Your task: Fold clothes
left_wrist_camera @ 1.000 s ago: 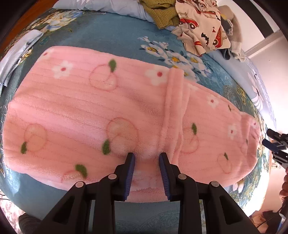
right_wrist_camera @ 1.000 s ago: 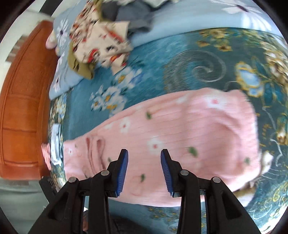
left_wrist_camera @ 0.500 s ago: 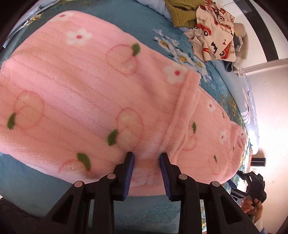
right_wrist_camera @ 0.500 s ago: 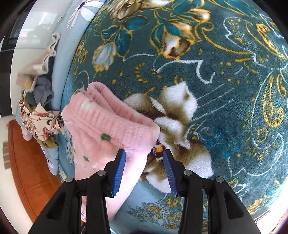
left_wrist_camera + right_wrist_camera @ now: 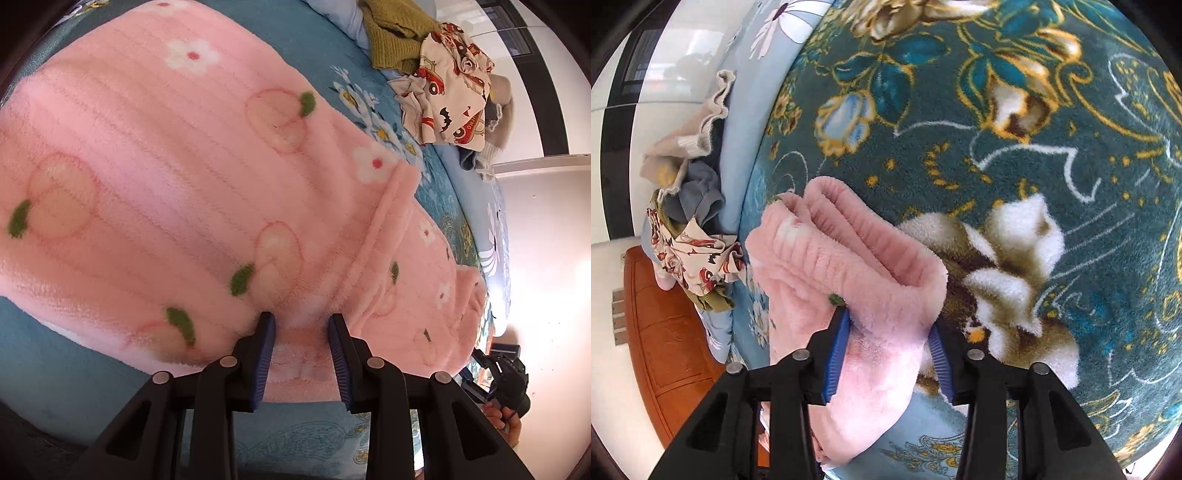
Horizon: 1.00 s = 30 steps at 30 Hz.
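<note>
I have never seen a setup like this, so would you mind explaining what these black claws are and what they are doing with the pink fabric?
Each picture comes from a fisheye camera on a hand-held gripper that a person carries, one per hand, looking along its two blue-padded fingers. The left view shows the left gripper pinching the near edge of a pink fleece garment spread on a teal floral blanket. The right view shows the right gripper closing on the garment's ribbed end, which sits between its pads. A pile of other clothes waits farther back on the bed.
</note>
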{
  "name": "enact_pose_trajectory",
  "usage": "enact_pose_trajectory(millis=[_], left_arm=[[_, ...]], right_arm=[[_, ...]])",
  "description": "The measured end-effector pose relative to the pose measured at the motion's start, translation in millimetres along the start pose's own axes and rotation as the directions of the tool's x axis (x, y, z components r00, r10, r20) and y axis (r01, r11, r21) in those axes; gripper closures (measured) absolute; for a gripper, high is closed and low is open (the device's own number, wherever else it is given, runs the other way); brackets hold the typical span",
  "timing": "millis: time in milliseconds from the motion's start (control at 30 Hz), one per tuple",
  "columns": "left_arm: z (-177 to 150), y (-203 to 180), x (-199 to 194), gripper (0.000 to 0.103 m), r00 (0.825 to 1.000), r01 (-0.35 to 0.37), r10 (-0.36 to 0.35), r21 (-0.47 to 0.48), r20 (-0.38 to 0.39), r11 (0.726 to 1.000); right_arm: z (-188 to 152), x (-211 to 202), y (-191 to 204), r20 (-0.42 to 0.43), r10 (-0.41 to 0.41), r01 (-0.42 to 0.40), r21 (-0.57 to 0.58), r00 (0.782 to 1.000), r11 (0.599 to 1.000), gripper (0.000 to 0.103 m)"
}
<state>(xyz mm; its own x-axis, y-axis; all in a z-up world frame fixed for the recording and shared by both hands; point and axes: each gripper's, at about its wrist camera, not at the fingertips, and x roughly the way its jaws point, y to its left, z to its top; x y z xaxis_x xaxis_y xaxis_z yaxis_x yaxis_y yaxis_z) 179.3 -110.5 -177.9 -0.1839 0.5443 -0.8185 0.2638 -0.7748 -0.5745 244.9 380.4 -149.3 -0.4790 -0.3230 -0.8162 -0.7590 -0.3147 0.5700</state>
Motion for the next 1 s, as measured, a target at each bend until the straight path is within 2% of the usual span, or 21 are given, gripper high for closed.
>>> enact_pose_trajectory(millis=[100, 233, 300, 400, 500, 567, 667, 800, 867, 933, 1000], left_arm=[[0.4, -3.7, 0.0, 0.070, 1.000, -0.016, 0.016, 0.014, 0.002, 1.000], [1.0, -2.2, -0.7, 0.070, 1.000, -0.013, 0.013, 0.008, 0.001, 1.000], [1.7, 1.6, -1.3, 0.070, 1.000, 0.001, -0.001, -0.010, -0.002, 1.000], [2.6, 6.4, -6.7, 0.070, 1.000, 0.026, -0.026, -0.036, 0.009, 0.999], [3.4, 14.9, -33.3, 0.067, 0.995, 0.051, -0.044, -0.078, 0.090, 0.996], [5.9, 26.7, -59.6, 0.061, 0.983, 0.089, -0.070, -0.105, 0.172, 0.990], [4.8, 56.2, -95.7, 0.057, 0.950, 0.163, -0.101, -0.193, 0.295, 0.968], [-7.9, 99.4, -127.4, 0.054, 0.898, 0.266, -0.120, -0.306, 0.423, 0.914], [-16.3, 119.8, -132.7, 0.053, 0.881, 0.304, -0.119, -0.356, 0.458, 0.884], [-25.4, 136.0, -131.3, 0.052, 0.873, 0.341, -0.127, -0.404, 0.472, 0.849], [-30.4, 146.3, -125.7, 0.050, 0.876, 0.367, -0.145, -0.440, 0.459, 0.820]], right_arm=[[-2.0, -4.7, 22.5, 0.020, -0.050, 0.052, -0.104, 0.999, 0.993, 0.080], [-20.4, -23.6, 82.0, 0.060, 0.021, 0.000, -0.333, 0.998, 0.943, 0.083], [-40.4, -31.4, 126.2, 0.034, 0.104, -0.077, -0.466, 0.994, 0.882, 0.084], [-78.5, -32.0, 188.6, -0.044, 0.193, -0.178, -0.624, 0.980, 0.761, 0.085], [-122.7, -18.3, 239.9, -0.149, 0.235, -0.269, -0.707, 0.961, 0.653, 0.085], [-160.1, -6.0, 268.7, -0.220, 0.234, -0.316, -0.766, 0.947, 0.559, 0.086], [-213.5, 23.3, 303.3, -0.347, 0.201, -0.401, -0.801, 0.916, 0.444, 0.086], [-288.5, 70.2, 327.7, -0.471, 0.104, -0.476, -0.808, 0.876, 0.348, 0.087], [-326.6, 96.8, 330.7, -0.489, 0.025, -0.477, -0.838, 0.872, 0.265, 0.087], [-354.4, 129.9, 325.2, -0.486, -0.068, -0.457, -0.854, 0.871, 0.250, 0.087], [-366.5, 160.5, 311.9, -0.514, -0.152, -0.455, -0.837, 0.844, 0.305, 0.086]])
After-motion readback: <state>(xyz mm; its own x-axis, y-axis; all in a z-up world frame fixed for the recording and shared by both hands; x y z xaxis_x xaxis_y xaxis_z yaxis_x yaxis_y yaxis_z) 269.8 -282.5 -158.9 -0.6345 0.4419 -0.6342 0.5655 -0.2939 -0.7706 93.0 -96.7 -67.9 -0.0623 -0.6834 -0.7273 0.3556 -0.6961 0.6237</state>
